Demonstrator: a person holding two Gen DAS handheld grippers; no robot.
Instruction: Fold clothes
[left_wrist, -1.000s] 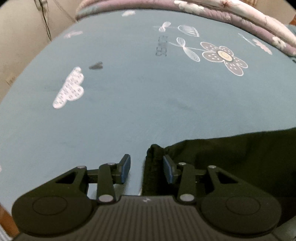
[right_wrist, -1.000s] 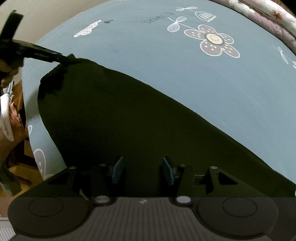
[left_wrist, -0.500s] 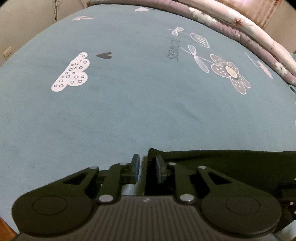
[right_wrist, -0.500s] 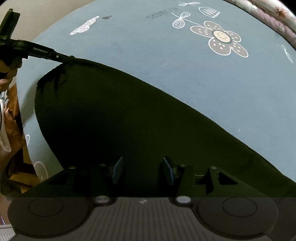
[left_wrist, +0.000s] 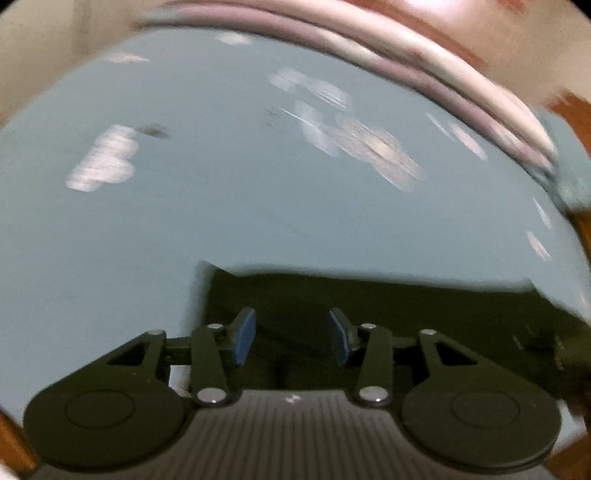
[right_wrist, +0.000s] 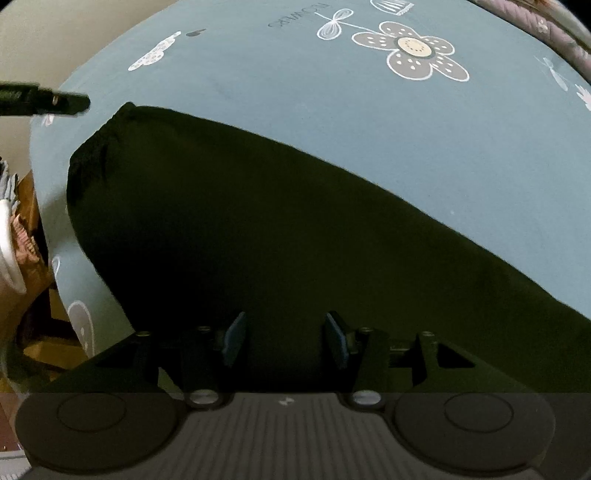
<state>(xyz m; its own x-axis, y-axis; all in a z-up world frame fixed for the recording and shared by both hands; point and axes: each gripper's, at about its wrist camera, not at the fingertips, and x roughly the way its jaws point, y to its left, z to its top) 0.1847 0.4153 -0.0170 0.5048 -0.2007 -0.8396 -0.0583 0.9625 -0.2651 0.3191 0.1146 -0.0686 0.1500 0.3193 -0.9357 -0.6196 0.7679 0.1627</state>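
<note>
**Fingers Spread, Both Units Empty**

Fingers of my left gripper (left_wrist: 288, 338) and right gripper (right_wrist: 284, 338) stand wide apart, holding nothing. A dark, limp cloth garment (right_wrist: 258, 221) lies flat on the teal printed bedsheet (right_wrist: 369, 122), directly under both. Its long axis runs left-far to right-near; my right gripper sits nearer its middle.

Both wrist cams look fwd, low over bedsheet (right_wrist: 369, 147); share dark garment (left_wrist: 406, 314) & flower print (right_wrist: 421, 50)

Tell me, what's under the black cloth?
The black garment lies on a blue bedsheet printed with a flower and cloud. Whatever the sheet shows beneath the garment is covered.
</note>
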